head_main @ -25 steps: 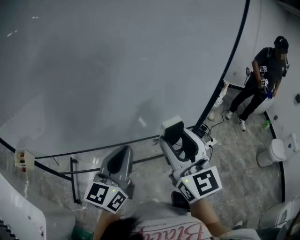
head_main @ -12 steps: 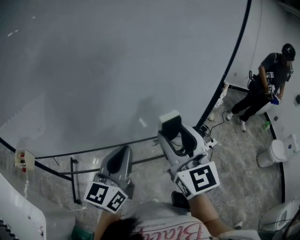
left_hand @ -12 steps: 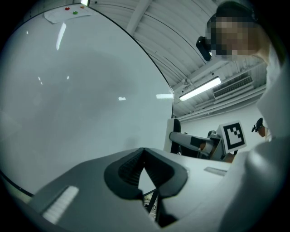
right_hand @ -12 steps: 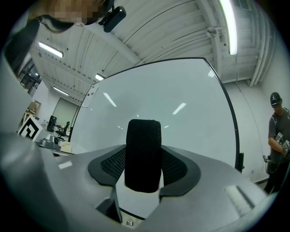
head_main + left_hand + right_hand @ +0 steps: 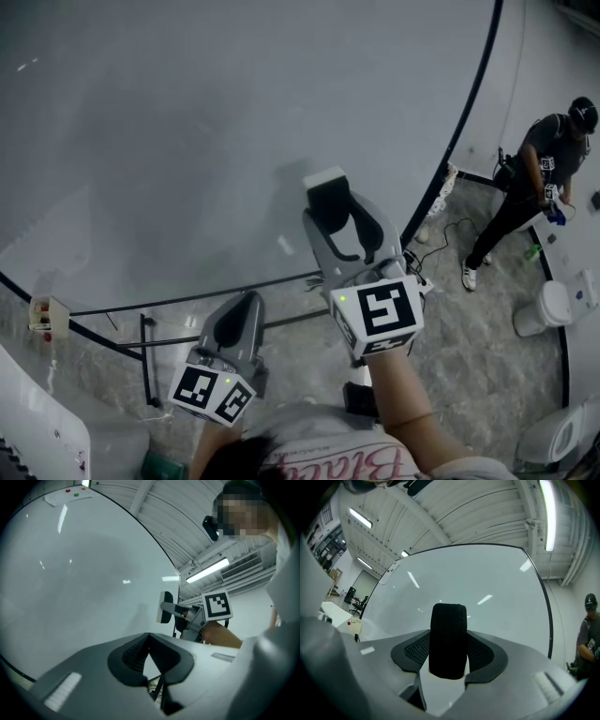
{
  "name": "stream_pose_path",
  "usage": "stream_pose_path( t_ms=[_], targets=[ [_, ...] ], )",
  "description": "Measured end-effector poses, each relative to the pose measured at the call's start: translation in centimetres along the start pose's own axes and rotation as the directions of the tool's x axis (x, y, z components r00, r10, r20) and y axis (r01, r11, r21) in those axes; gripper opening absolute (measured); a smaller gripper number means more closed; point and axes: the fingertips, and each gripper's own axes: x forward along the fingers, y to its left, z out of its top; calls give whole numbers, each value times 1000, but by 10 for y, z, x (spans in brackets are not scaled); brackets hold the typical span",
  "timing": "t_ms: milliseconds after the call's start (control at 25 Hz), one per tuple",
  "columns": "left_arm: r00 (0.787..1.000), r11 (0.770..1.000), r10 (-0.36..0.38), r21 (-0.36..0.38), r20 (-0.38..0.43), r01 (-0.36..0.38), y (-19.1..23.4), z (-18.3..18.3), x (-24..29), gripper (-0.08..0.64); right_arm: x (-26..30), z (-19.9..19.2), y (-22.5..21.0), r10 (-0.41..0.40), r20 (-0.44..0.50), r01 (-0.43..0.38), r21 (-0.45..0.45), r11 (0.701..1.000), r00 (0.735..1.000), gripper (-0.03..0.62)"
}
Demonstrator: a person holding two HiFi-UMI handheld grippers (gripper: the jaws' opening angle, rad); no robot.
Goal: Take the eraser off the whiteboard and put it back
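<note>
The right gripper (image 5: 449,662) pinches the eraser (image 5: 449,634) between its two ribbed pads, the dark felt block standing upright in the jaws and rising above their tips. The eraser is off its resting place and held just in front of the whiteboard (image 5: 216,122), low and right of the board's middle; its shadow falls on the face beside it, and whether it touches the face cannot be told. Above and to the left of it the board's face runs wide and open. To the right the board's black edge (image 5: 469,122) curves down close past the right gripper, so there is little room on that side before the board ends. The bottom edge (image 5: 187,298) runs just below the right gripper. The left gripper (image 5: 149,641) hangs lower and to the left, well apart from the eraser, its pads pressed together with nothing between them, pointing at the lower part of the board. Beyond the right edge lies marbled floor (image 5: 469,319) with cables (image 5: 441,239) near the board's corner, and a person (image 5: 548,169) stands farther off.
</note>
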Motion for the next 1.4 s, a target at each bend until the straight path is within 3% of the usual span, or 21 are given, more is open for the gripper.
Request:
stream_pose_path(
  t_ms=[400, 640, 960, 1400],
  targets=[
    [1000, 1000, 0, -12, -7, 0, -1, -4, 1, -2, 42, 19, -1, -5, -5, 5, -32, 999, 1000, 229],
    [1000, 1000, -4, -11, -12, 4, -6, -5, 4, -2, 62, 19, -12, -90, -54, 87, -53, 995, 994, 230],
    [1000, 1000, 5, -11, -19, -5, -5, -7, 3, -2, 78, 14, -25, -155, -100, 164, 94, 982, 983, 230],
    [1000, 1000, 11, -5, -24, -12, -3, -6, -3, -2, 80, 14, -21, -145, -69, 151, 97, 984, 987, 241]
  ],
)
